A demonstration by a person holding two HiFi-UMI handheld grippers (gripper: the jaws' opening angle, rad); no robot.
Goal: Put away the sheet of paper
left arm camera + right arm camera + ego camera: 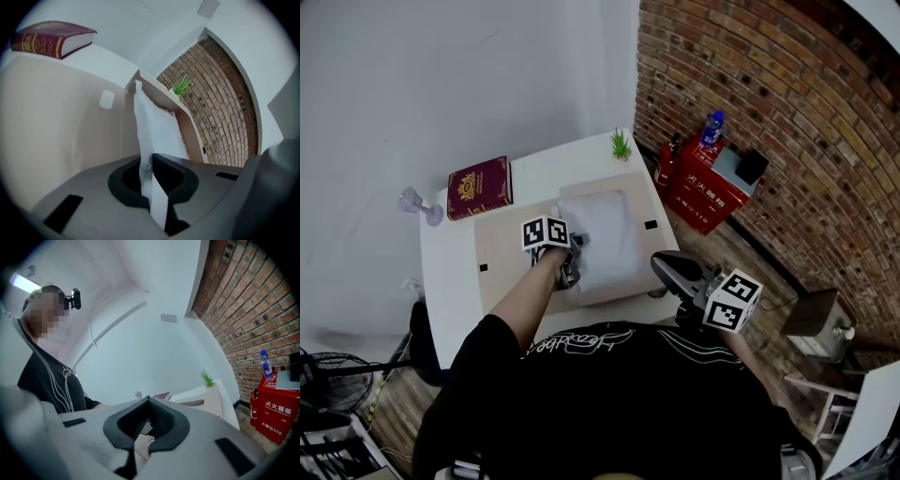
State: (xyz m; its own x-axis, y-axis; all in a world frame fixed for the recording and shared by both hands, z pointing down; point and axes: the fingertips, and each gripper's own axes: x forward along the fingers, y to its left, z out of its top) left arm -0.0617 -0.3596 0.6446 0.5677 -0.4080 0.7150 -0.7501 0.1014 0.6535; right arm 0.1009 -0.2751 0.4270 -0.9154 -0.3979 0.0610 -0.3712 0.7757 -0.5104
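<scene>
A white sheet of paper (605,234) lies on a beige folder (506,267) spread across the white table (441,272). My left gripper (571,270) reaches down to the sheet's near left edge. In the left gripper view its jaws (151,161) are shut on the paper (157,126), which runs up from them to a raised beige flap (164,96). My right gripper (664,265) hangs off the table's right front corner, pointing level. Its jaws (149,399) are together with nothing between them.
A dark red book (480,186) and a small glass (417,202) sit at the table's far left. A little green plant (622,145) stands at the far right corner. A red box (703,192) with a bottle (712,127) stands against the brick wall.
</scene>
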